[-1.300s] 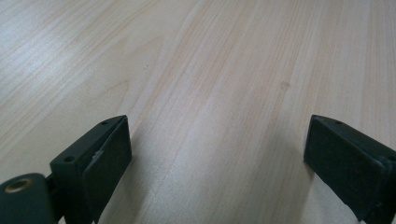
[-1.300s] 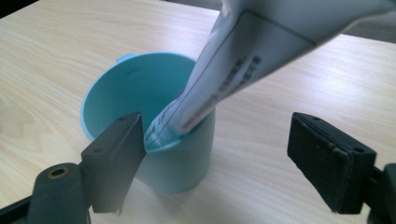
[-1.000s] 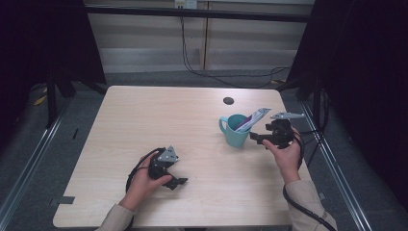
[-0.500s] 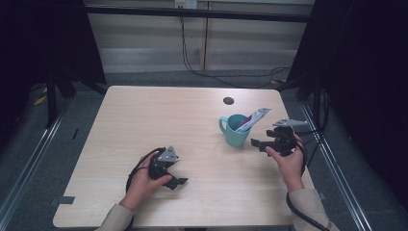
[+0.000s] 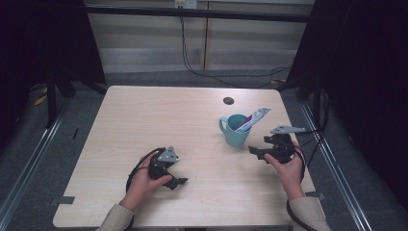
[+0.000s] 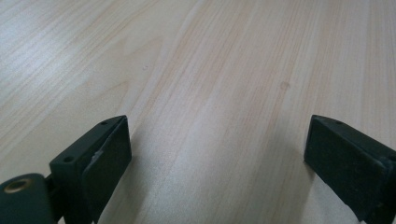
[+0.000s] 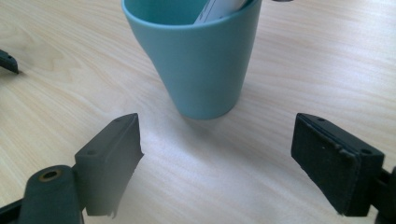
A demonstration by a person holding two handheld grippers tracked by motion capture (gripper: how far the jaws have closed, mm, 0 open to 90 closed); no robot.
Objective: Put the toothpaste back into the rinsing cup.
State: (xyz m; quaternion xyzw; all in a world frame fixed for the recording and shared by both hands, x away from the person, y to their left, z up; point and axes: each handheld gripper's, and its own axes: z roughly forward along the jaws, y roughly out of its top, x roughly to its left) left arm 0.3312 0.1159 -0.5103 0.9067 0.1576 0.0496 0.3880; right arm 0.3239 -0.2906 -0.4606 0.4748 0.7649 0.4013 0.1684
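A teal mug (image 5: 236, 131) stands upright on the right half of the wooden table (image 5: 159, 120), with a white and purple tube (image 5: 251, 119) leaning out of it toward the right. My right gripper (image 5: 256, 153) rests low on the table just right of the mug, open and holding nothing. In the right gripper view the mug (image 7: 201, 56) stands straight ahead, a short way beyond the wide-apart jaws, and the tube (image 7: 217, 8) pokes from its rim. My left gripper (image 5: 177, 184) lies near the front left, open, over bare wood (image 6: 210, 93).
A small dark round hole (image 5: 228, 100) sits in the tabletop behind the mug. Metal rails (image 5: 29, 159) run along the floor on both sides of the table. Cables (image 5: 207, 72) hang behind the far edge. A tip of the left gripper (image 7: 8, 60) shows at far left.
My right gripper has drawn back from the mug and come down toward the table's front right. The tube stays in the mug. The left gripper has not moved.
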